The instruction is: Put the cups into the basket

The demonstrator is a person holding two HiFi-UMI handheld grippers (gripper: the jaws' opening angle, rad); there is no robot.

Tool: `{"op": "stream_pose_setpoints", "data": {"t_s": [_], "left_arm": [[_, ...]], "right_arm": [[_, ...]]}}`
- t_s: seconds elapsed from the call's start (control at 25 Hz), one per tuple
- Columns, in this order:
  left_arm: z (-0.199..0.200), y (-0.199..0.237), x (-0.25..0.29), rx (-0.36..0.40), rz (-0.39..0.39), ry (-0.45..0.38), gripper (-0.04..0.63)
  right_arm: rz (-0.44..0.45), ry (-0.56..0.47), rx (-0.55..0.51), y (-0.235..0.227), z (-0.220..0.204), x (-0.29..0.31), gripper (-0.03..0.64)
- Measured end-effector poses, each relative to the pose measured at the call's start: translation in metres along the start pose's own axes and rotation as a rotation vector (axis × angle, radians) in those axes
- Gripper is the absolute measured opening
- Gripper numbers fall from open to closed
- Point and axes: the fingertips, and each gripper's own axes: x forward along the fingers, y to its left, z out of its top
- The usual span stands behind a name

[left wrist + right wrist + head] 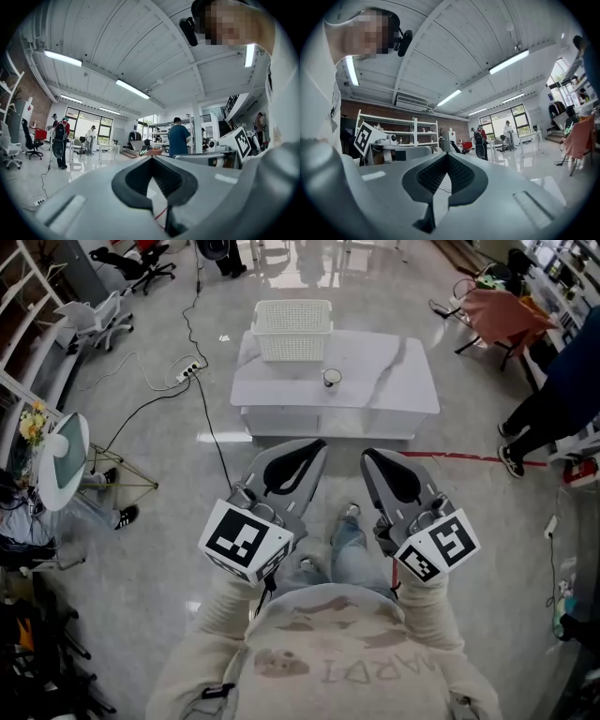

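A white slatted basket (292, 306) stands at the far left end of a low white table (394, 381). A single small cup (331, 379) sits on the table just in front of the basket. My left gripper (320, 442) and right gripper (367, 455) are held close to my chest, well short of the table, both shut with nothing between the jaws. The left gripper (152, 157) view and right gripper (447, 152) view look out across the room and ceiling; neither shows cup or basket.
A power strip (188, 372) with a black cable trails over the floor left of the table. A person (553, 399) stands at the right. A round white stand (64, 460) is at the left, office chairs (98, 320) at far left, an orange-draped chair (506, 315) at far right.
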Motion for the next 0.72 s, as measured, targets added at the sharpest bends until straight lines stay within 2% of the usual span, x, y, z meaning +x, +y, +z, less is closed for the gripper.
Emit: {"op": "stream_pose_setpoints", "data": {"t_s": [0.28, 0.72], "left_arm": [[-0.002, 0.046, 0.047, -0.012, 0.054, 0.005, 0.002], [0.014, 0.14, 0.151, -0.027, 0.161, -0.013, 0.001]], "right_arm": [[0.014, 0.012, 0.018, -0.064, 0.0, 0.041, 0.028], [0.132, 0.032, 0.012, -0.177, 0.018, 0.137, 0.028]]}}
